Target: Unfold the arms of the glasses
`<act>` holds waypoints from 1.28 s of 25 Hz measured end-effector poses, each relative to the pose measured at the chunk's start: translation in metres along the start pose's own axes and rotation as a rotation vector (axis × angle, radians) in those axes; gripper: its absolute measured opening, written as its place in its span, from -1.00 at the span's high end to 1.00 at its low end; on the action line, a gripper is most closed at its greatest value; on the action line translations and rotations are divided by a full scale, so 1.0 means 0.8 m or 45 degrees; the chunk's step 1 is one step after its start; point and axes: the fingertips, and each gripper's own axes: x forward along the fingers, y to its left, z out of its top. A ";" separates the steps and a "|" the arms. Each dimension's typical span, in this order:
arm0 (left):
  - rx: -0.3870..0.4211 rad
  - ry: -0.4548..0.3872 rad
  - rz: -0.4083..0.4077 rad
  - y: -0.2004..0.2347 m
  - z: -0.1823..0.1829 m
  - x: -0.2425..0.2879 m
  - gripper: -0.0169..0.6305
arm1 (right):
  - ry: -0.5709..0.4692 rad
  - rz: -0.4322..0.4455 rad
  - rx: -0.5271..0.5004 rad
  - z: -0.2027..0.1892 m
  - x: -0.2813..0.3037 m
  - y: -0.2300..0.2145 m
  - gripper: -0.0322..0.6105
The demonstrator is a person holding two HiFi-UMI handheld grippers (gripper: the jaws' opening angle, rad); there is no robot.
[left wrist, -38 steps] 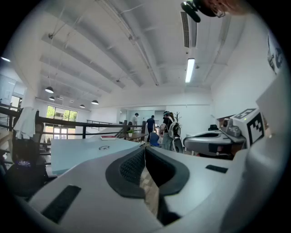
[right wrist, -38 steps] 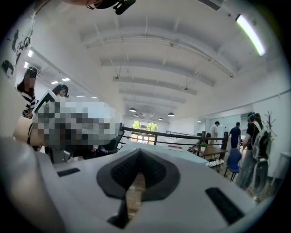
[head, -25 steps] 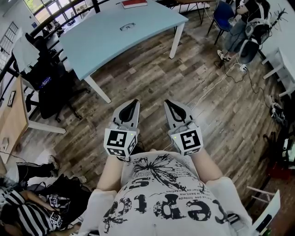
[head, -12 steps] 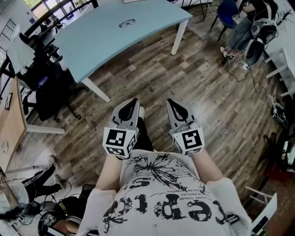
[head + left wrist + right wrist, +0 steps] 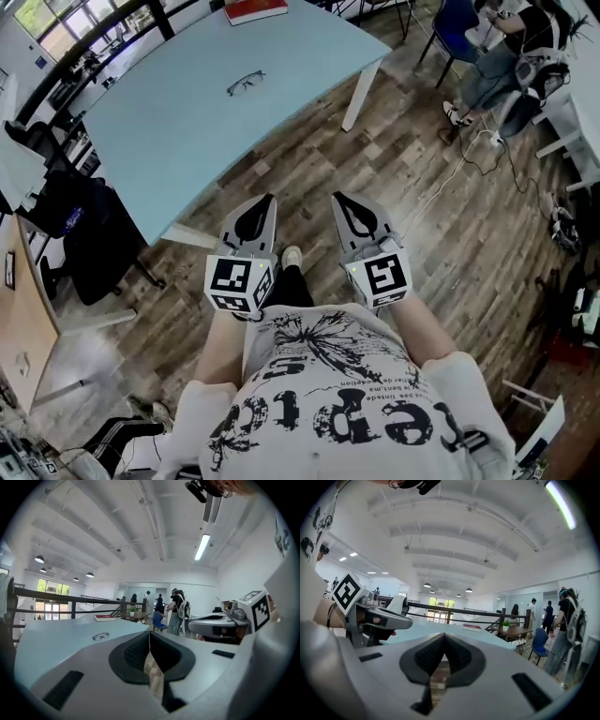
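This looks like the approach: short of the desk's (image 5: 178, 131) near edge, the left gripper (image 5: 268, 200) and right gripper (image 5: 338, 198) hang with jaws pressed together on nothing. Next they must reach the glasses (image 5: 246, 82), lying toward the desk's far end, and part their jaws. The left gripper view catches the glasses small on the desk; the right gripper view misses them.
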 end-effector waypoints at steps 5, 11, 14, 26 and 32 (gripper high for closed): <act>0.004 -0.004 0.005 0.117 0.044 0.090 0.89 | 0.017 0.000 -0.009 0.027 0.142 -0.042 0.87; -0.023 -0.006 0.061 0.212 0.071 0.160 0.89 | 0.042 0.040 0.007 0.039 0.263 -0.078 0.87; -0.036 0.011 0.095 0.242 0.068 0.188 0.89 | 0.049 0.072 0.003 0.037 0.313 -0.096 0.87; -0.098 0.027 0.415 0.362 0.076 0.345 0.89 | 0.036 0.410 0.005 0.025 0.538 -0.201 0.87; -0.156 0.036 0.630 0.405 0.085 0.437 0.89 | 0.109 0.663 -0.015 0.012 0.644 -0.261 0.87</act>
